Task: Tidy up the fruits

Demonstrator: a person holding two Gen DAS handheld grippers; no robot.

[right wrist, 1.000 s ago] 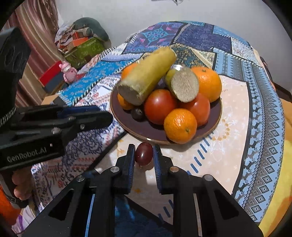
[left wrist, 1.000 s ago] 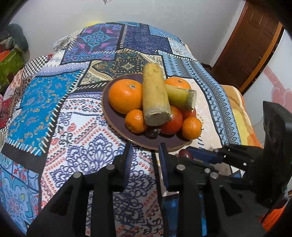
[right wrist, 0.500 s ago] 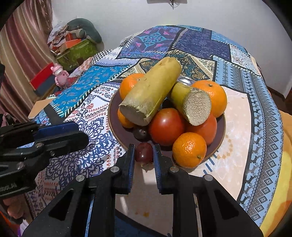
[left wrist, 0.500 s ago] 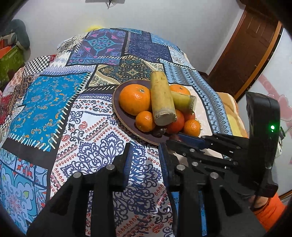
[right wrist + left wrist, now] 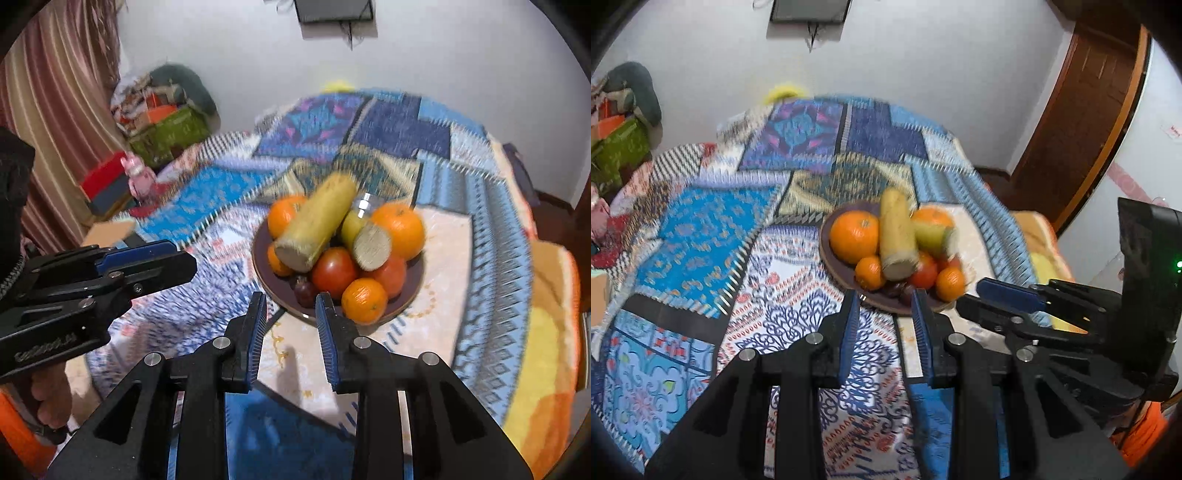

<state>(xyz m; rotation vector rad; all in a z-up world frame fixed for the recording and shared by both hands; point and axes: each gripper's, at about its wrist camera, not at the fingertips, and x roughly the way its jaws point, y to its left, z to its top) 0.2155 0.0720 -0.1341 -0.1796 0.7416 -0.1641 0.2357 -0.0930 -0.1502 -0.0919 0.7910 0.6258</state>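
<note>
The plate (image 5: pixel 410 291) of fruit sits at the centre of both views, on a table draped in a patchwork cloth (image 5: pixel 701 236). Two pale cut stalks (image 5: pixel 317 232) lie across the heap. Around them are oranges (image 5: pixel 399 225) and red tomatoes (image 5: pixel 334 271). A small dark grape (image 5: pixel 304 290) rests at the plate's near rim, low in the pile.

In the right wrist view the right gripper (image 5: pixel 290 326) fills the lower middle of the frame. Its jaws stand apart with nothing between them. The tips sit just short of the plate's near edge, and the grape shows directly above the gap, between the two fingertips as the camera sees it but beyond them on the plate. The same gripper shows in the left view at the right edge, tips pointing at the plate's right side.

In the left wrist view the left gripper (image 5: pixel 886 325) is also at lower middle, jaws open and empty. The plate lies just above its tips, with a small orange (image 5: pixel 870 271) and the grape (image 5: pixel 907 291) nearest. From the right view this gripper reaches in from the left edge, and its tips are apart from the plate, over the cloth.

Both views are blurred. A dark screen (image 5: pixel 334 11) hangs on the white wall at the top.
</note>
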